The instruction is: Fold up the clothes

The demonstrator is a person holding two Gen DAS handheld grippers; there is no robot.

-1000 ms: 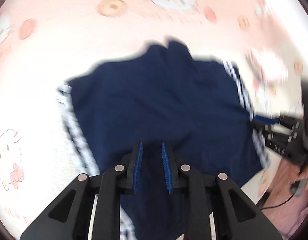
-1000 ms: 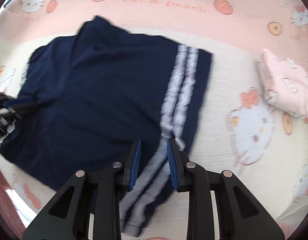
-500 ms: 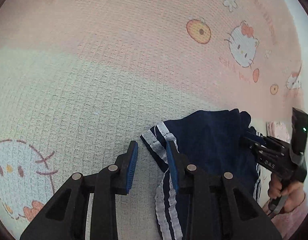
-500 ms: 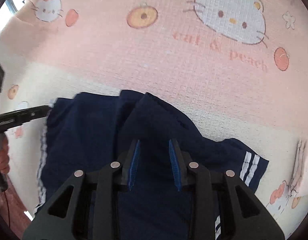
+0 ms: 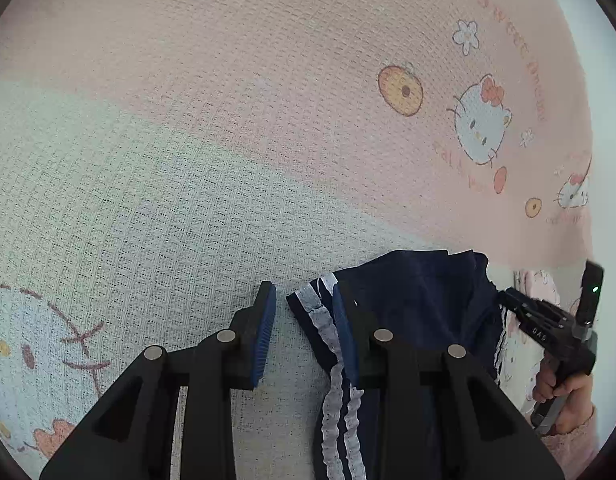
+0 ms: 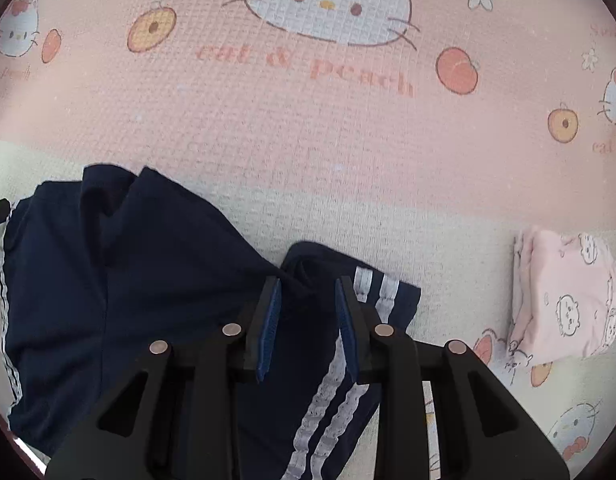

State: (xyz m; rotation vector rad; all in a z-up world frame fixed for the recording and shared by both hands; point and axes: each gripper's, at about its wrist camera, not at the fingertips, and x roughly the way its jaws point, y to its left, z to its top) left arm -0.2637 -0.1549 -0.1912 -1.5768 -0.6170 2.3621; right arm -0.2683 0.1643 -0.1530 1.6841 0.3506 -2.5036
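Left gripper (image 5: 304, 328) has just opened, fingers spread over the shorts' (image 6: 148, 288) striped corner, nothing pinched; bare blanket (image 5: 188, 160) ahead and left. Right gripper (image 6: 308, 328) gapes over the shorts' 2 stripes, gripping nothing. Folded pink cloth (image 6: 567, 300) lies well right.

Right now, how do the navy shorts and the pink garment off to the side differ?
The navy shorts are dark with white side stripes and lie spread and rumpled under both grippers; the pink garment is pale with small cartoon prints and sits folded into a compact bundle, untouched. Both rest on the cat-print blanket.
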